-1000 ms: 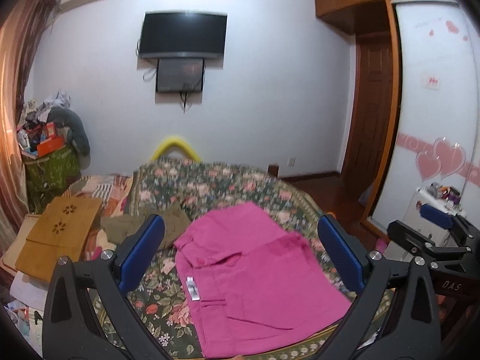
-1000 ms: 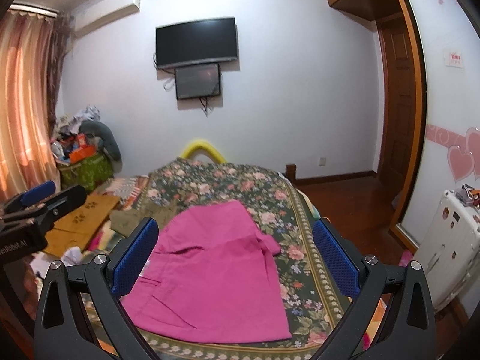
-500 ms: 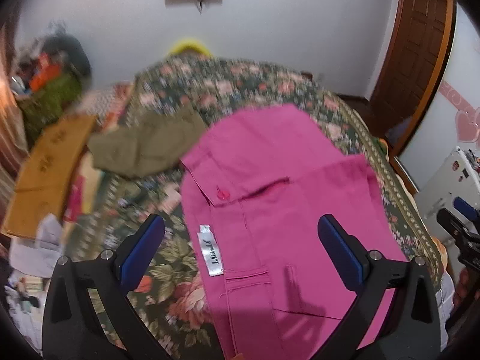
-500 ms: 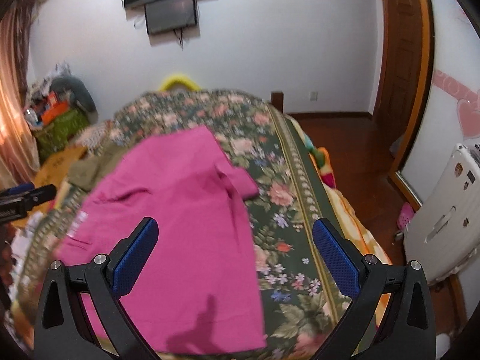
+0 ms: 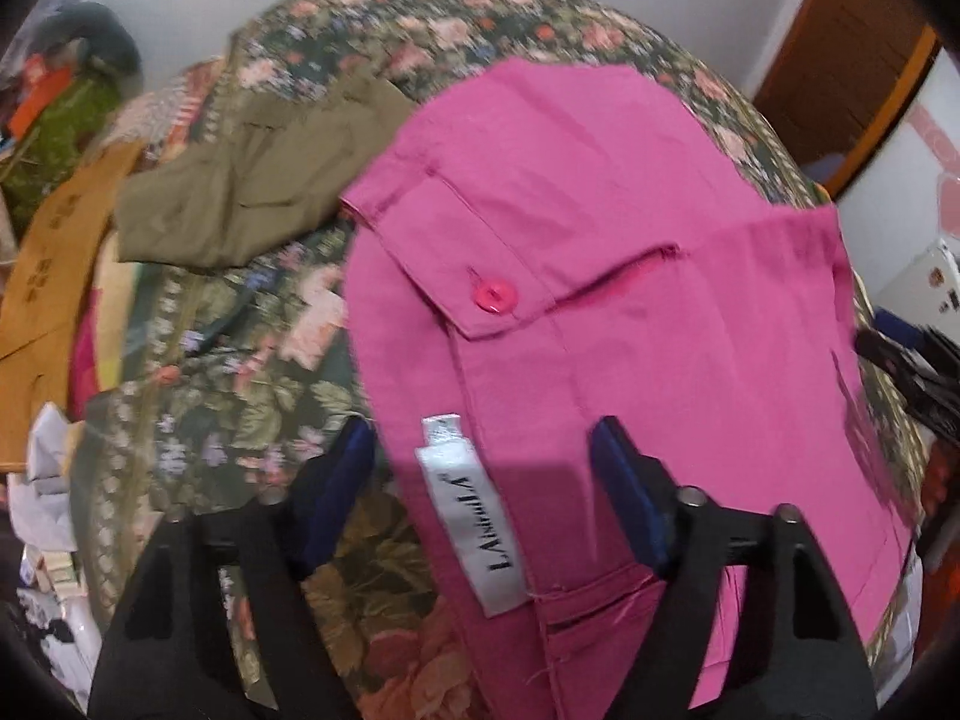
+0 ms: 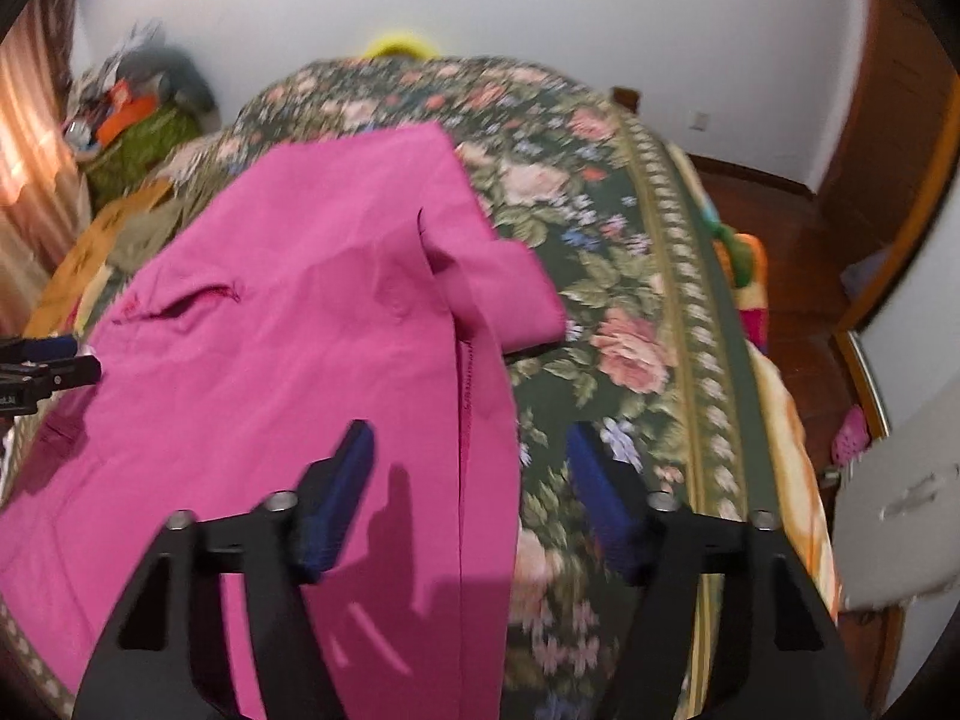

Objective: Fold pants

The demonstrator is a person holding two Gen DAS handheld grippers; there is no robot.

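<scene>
Pink pants [image 5: 600,276] lie spread inside out on a floral bedspread [image 5: 240,372], with a pink button [image 5: 493,295] and a white label [image 5: 468,516] showing. My left gripper [image 5: 480,468] is open, low over the pants' left edge, its fingers either side of the label. My right gripper [image 6: 471,468] is open over the pants' right edge [image 6: 480,420], left finger above the pink cloth [image 6: 300,330], right finger above the bedspread [image 6: 630,330]. Neither holds anything.
Folded olive pants [image 5: 252,180] lie behind the pink ones at the left. A brown cardboard piece [image 5: 54,252] and clutter sit off the bed's left side. A white appliance [image 6: 900,528] and wooden floor [image 6: 792,252] are to the right.
Both grippers have tilted down and moved in close over the pink pants. The jaws have narrowed in both views but stay open.
</scene>
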